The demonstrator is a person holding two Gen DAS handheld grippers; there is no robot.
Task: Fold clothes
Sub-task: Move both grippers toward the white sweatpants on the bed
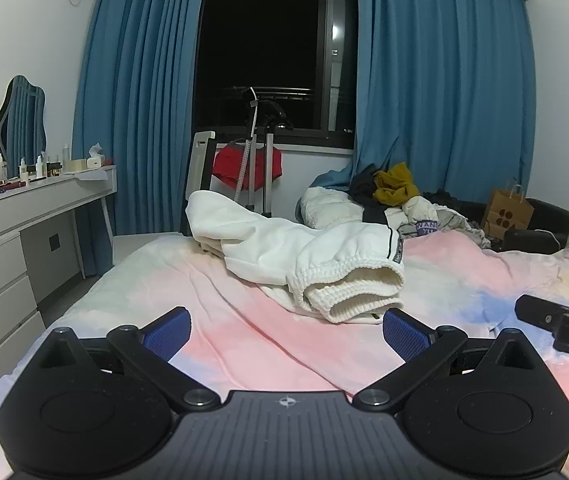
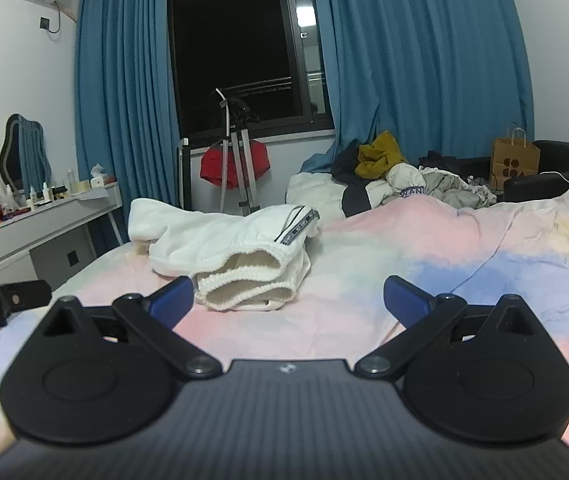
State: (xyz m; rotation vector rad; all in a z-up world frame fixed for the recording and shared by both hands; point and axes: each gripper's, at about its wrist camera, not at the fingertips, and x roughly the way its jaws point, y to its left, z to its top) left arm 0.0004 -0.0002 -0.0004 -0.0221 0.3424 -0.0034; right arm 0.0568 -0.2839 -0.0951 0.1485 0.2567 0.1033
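The left gripper [image 1: 286,330] is held low over the bed [image 1: 244,344], pointing forward and slightly downward toward the window [image 1: 268,40]. Its two blue-padded fingers [image 1: 168,334] are spread fully apart, released, with nothing between them; only bedding shows in the gap.

The right gripper [image 2: 288,300] is held beside it at a similar height, also aimed across the bed. Its two fingers [image 2: 404,300] are likewise spread wide and grasp nothing. Each gripper is partly visible at the edge of the other's view, so the two sit side by side, apart from each other.

One white garment [image 1: 308,256] lies crumpled on the pastel pink-and-blue bed cover, just ahead of both grippers. Its ribbed elastic opening [image 2: 244,280] faces the cameras, and a dark printed strip [image 2: 298,230] runs along one edge. In the left wrist view the garment's nearest fold sits just beyond the right-hand finger tip; in the right wrist view it sits just beyond the left-hand finger tip. Neither gripper touches it.

One heap of mixed clothes [image 2: 400,176] rests at the far end of the bed, topped by one mustard-yellow item [image 2: 378,156]. Two blue curtain panels [image 1: 136,92] flank the one dark window. One brown paper bag [image 2: 516,162] stands at the right. One white worktop [image 1: 36,196] at the left carries one wavy-edged mirror [image 1: 22,120] and several small bottles, too small to count.
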